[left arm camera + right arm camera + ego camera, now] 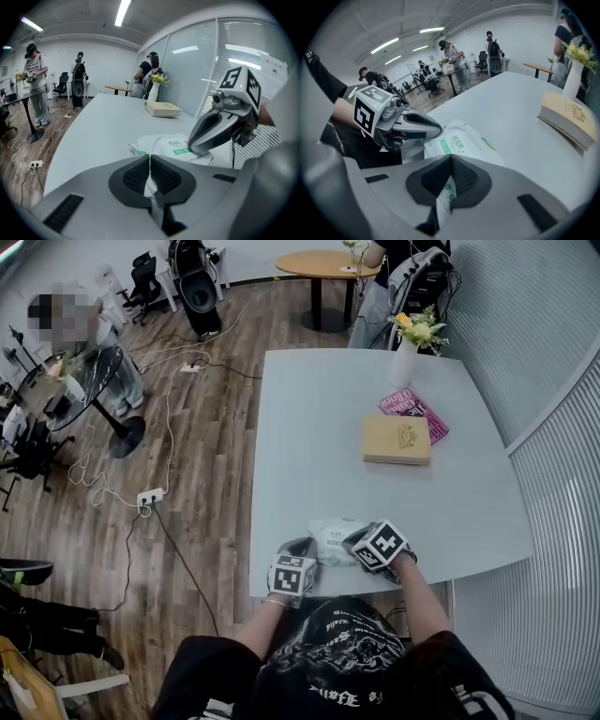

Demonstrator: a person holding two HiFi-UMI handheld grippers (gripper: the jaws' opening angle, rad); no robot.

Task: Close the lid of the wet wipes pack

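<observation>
From the head view, the wipes pack (331, 538) lies at the near edge of the table (309, 427), between the left gripper (305, 547) and the right gripper (354, 542). The left gripper view shows its jaws pressed together, pinching the pack's edge. The right gripper view shows its jaws closed on the pack's wrapper.

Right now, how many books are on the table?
2. Tan book lies partly on the pink book, near the vase. More could hide beneath.
</observation>
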